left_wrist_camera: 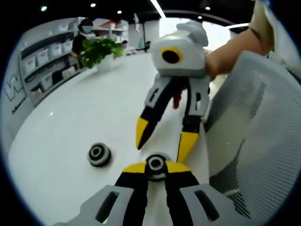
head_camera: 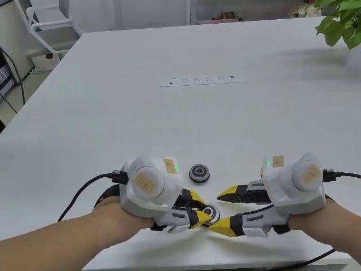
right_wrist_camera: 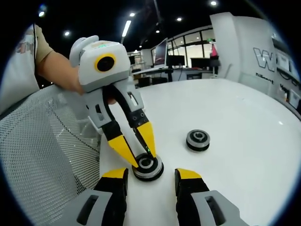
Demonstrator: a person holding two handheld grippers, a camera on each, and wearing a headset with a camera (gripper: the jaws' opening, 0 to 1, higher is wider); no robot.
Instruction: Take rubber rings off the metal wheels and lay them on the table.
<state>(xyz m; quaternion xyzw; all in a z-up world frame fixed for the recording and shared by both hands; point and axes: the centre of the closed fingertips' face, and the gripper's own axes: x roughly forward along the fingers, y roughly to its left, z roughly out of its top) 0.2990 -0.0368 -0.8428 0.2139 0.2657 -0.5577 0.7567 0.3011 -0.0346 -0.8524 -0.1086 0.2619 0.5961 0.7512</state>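
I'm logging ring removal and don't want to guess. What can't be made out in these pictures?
Head view: the clamped wheel is mostly covered by the jaws of the left gripper, so ring seating is unclear.
Head view: markings on the far strip are too small to read.
Head view: the plant is cut off by the top-right edge.
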